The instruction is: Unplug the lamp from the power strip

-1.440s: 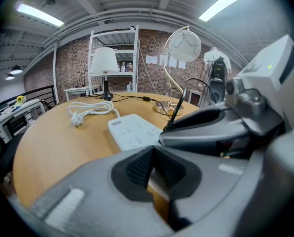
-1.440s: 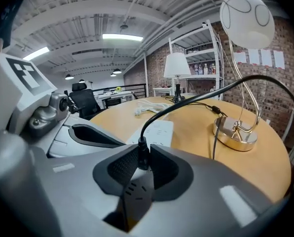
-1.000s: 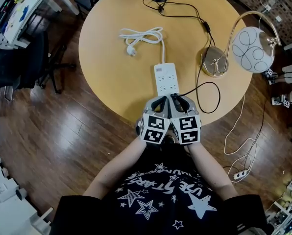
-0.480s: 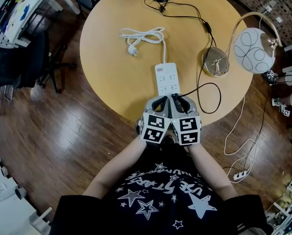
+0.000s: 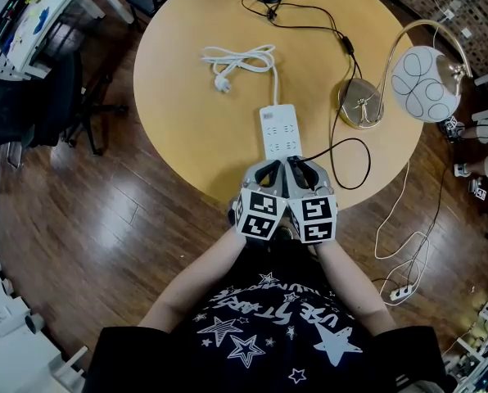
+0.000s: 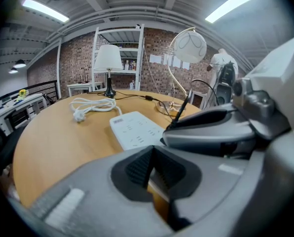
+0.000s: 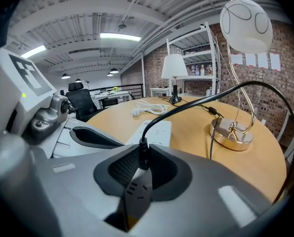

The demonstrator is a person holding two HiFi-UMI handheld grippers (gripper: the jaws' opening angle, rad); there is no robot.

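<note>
Broadly, the scene is carried by the round wooden table [image 5: 187, 113], which stretches ahead of both grippers, so that everything for the job is laid within a short reach. The lamp [image 5: 422, 72] is stood ahead and to the right of the right gripper [image 7: 143, 164], its globe shade hung high on a curved stem over a metal base; it is kept well apart from the work, and only its lead is brought in close.

The white power strip [image 5: 279, 129] is laid flat just ahead of the two grippers, its near end almost under their tips. Its own white lead [image 5: 237, 58] is coiled beyond its far end, unplugged and out of the way.

The left gripper [image 6: 152, 164] is held close beside the right one, its pads pressed together with nothing seen between them. It is probably parked at the strip's near end to steady it, though contact with the strip cannot be made out.

The black cord [image 7: 177, 108] is seen rising out of the right gripper and arcing ahead and to the right towards the lamp's base.

The black plug [image 7: 136, 191] is pinched between the right gripper's pads at the neck where the cord enters, its body lying back towards the gripper. The plug appears to be clear of the strip's sockets, so the unplugging is judged to be done or very nearly done.
</note>
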